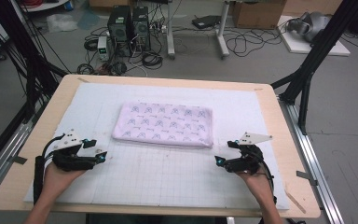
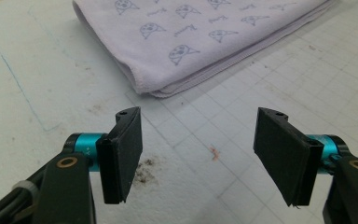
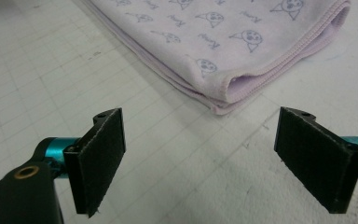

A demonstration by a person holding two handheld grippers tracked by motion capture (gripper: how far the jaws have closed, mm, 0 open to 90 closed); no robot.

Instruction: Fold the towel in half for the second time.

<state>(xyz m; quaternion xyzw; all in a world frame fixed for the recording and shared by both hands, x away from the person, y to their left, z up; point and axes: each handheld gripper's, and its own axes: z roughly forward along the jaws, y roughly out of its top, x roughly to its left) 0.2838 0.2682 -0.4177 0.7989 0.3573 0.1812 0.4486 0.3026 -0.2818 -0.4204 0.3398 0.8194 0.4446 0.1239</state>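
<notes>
Right now both hands sit near the folded towel [image 1: 163,124] lying mid-mat, the left gripper [image 1: 94,149] and right gripper [image 1: 227,152] each spread wide and empty. Lilac, cat-printed, already neatly doubled, edges aligned; the next move, I'd guess, is pinching its near corners for another fold.

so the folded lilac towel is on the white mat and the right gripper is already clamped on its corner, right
Not quite. The folded lilac towel does lie on the white mat, but the right gripper is open and short of the corner, touching nothing, as the right gripper view shows.
</notes>
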